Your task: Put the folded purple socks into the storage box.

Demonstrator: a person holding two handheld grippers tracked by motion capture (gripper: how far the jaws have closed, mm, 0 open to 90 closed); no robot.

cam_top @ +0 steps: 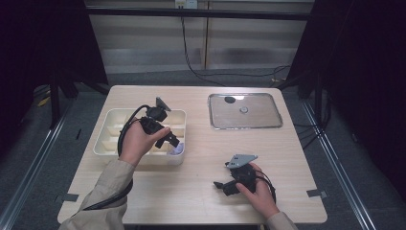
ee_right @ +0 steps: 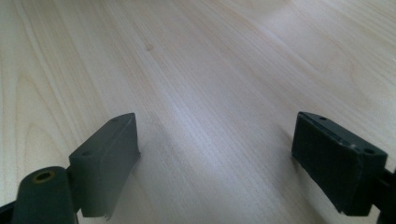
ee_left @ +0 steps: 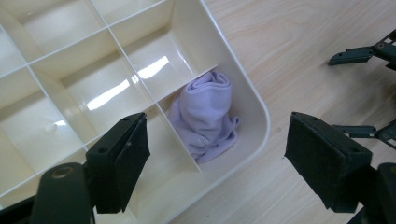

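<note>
1. Cloth [ee_left: 205, 114], lilac and bunched up, lies in the corner compartment of my cream tray [cam_top: 111, 115], the one nearest the surface's front edge and its middle.
2. My left tongs [cam_top: 170, 141] hover above that compartment with the jaws spread wide and nothing between the pads [ee_left: 135, 154]; the cloth sits below them, untouched.
3. The tray stands on the left half of the surface [cam_top: 201, 191], near its left edge.
4. My right tongs [cam_top: 225, 187] rest low near the front edge, right of the middle, jaws wide apart over bare wood, holding nothing.
5. A metal pan [cam_top: 225, 122] sits toward the back right corner, well apart from the tray.
</note>
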